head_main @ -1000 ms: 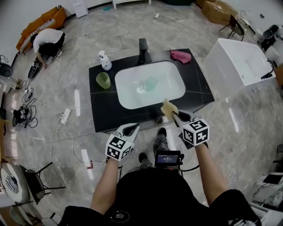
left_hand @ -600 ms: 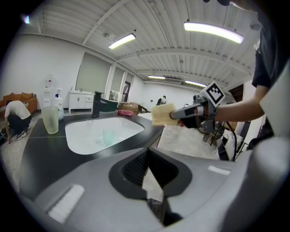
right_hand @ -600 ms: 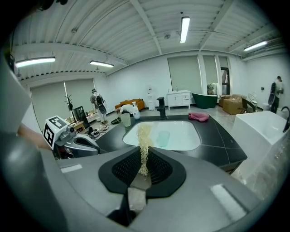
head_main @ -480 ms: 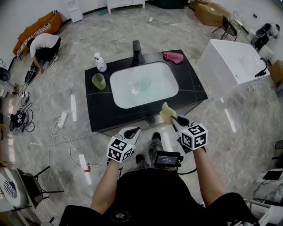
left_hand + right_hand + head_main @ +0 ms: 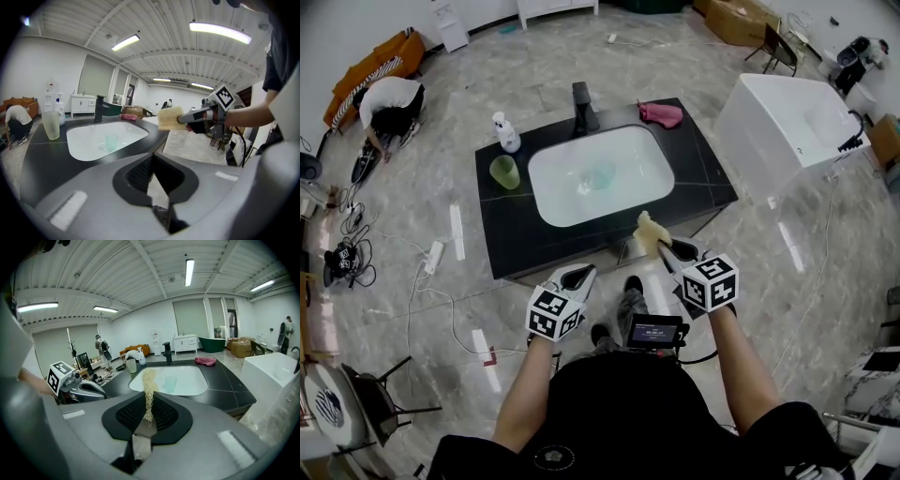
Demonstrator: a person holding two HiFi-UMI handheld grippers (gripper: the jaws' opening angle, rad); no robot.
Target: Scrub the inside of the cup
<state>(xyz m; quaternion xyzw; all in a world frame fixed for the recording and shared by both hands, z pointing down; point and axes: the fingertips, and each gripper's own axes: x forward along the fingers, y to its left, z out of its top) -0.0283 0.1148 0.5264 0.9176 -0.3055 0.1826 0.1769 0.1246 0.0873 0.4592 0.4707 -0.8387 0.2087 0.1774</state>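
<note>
Pinching a coarse, fibrous yellow sponge (image 5: 648,231), the right gripper (image 5: 662,247) hovers near the rounded white basin (image 5: 558,192) holding a translucent cup (image 5: 601,174). The left gripper (image 5: 582,273) has its jaws pressed together, empty

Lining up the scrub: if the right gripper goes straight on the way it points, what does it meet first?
Its sponge would likely meet the white sink basin, just left of the teal cup in it. Depth is unclear: the black counter's near edge may come first.
</note>
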